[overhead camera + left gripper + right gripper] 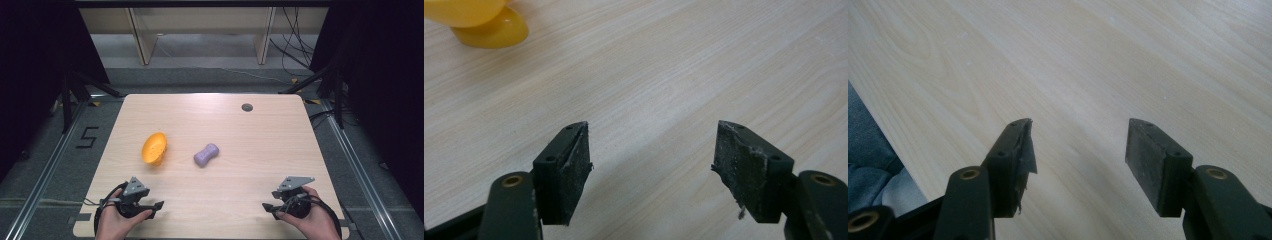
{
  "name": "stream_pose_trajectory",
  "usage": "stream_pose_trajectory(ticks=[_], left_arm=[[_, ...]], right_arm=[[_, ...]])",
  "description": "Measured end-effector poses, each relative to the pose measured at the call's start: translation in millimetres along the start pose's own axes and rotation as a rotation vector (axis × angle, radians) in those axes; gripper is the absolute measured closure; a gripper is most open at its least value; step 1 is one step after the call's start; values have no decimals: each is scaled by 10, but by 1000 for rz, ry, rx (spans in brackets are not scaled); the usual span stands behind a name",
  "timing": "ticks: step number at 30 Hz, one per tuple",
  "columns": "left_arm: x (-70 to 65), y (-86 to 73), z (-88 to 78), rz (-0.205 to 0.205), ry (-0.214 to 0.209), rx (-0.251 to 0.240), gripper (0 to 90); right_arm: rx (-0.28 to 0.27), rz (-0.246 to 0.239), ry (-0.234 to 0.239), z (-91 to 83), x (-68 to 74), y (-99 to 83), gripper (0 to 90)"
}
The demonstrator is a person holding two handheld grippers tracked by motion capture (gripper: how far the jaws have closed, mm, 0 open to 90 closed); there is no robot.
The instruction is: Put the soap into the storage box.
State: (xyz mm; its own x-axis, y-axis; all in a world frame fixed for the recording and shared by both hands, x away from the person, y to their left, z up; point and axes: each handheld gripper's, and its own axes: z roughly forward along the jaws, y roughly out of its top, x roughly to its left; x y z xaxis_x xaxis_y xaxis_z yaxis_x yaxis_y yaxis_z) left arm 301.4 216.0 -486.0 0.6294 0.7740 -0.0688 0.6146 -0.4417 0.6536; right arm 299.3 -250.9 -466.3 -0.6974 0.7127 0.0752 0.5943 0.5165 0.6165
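Observation:
An orange bowl (154, 148) lies tipped on its side left of the table's middle; its yellow-orange foot and rim (484, 25) show at the top left of the left gripper view. A purple dumbbell-shaped piece (206, 154) lies just right of the bowl. My left gripper (157, 209) rests near the front left edge in a hand, pointing right, well short of the bowl. Its jaws (651, 131) stand wide open over bare wood. My right gripper (268, 201) sits at the front right in the other hand, pointing left. It (1078, 125) is open with nothing between its pads.
The light wooden table (260, 145) has a round grey grommet (247, 107) near its far edge. Grey floor with rails flanks it, with a "5" marked on the floor (87, 137) at the left. The table's edge and a blue-grey sleeve (873, 175) show at the left of the right gripper view.

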Motion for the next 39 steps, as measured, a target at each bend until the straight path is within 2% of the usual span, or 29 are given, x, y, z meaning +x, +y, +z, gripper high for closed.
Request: stream_pose_trajectory(ticks=[2,3,4,5,6,7,8,9,10,11,12,14,15,16,19,20,21,22,25,27,28,32,35,36,39], left_arm=[[12,37,1,-11,5,6,303],[31,111,3,-12,21,12,303],[27,138,5,-27,27,20,298],[25,202,13,-43,35,23,297],[34,258,7,-21,38,41,299],[11,362,18,-2,46,27,305],[11,362,18,-2,46,27,305],[-8,487,35,15,44,57,307],[-8,487,35,15,44,57,307],[-33,609,81,20,44,74,312],[-33,609,81,20,44,74,319],[-52,741,111,23,29,125,318],[-63,810,156,16,24,130,318],[-70,875,184,16,26,157,314],[-116,1047,275,42,39,194,310],[-133,1085,302,38,35,193,310],[-137,1141,327,50,24,207,310],[-154,1203,373,41,18,198,309],[-154,1366,492,57,6,226,303],[-153,1406,535,57,18,223,303],[-147,1439,557,67,21,241,303],[-146,1547,667,64,21,261,301],[-141,1598,721,52,14,256,301],[-141,1598,721,52,14,256,301],[-146,1654,765,52,21,248,301]], right_arm=[[15,7,6,-14,1,5,444],[36,25,8,-28,10,6,444],[15,23,-6,-7,7,-4,444],[18,26,-7,-11,5,-3,444],[26,39,-14,-20,13,-2,444],[38,27,-8,-35,14,3,444],[38,27,-8,-35,14,3,444],[33,25,-7,-35,20,-2,444],[33,25,-7,-35,20,-2,444],[30,12,-6,-33,3,-8,444],[30,12,-6,-33,3,-8,444],[28,20,-8,-30,-9,-21,444],[28,20,-8,-30,-9,-21,444],[25,22,-2,-38,-9,-27,444],[36,40,-1,-55,9,-30,444],[31,33,-1,-54,7,-30,444],[31,32,-1,-54,8,-30,444],[31,32,0,-54,9,-29,444],[32,33,0,-54,9,-30,444],[33,35,-1,-56,10,-31,444],[33,50,2,-58,20,-33,444],[17,34,-5,-43,7,-41,444],[9,33,-6,-40,7,-41,444],[16,49,0,-50,14,-35,444],[10,44,-3,-49,7,-35,444]])
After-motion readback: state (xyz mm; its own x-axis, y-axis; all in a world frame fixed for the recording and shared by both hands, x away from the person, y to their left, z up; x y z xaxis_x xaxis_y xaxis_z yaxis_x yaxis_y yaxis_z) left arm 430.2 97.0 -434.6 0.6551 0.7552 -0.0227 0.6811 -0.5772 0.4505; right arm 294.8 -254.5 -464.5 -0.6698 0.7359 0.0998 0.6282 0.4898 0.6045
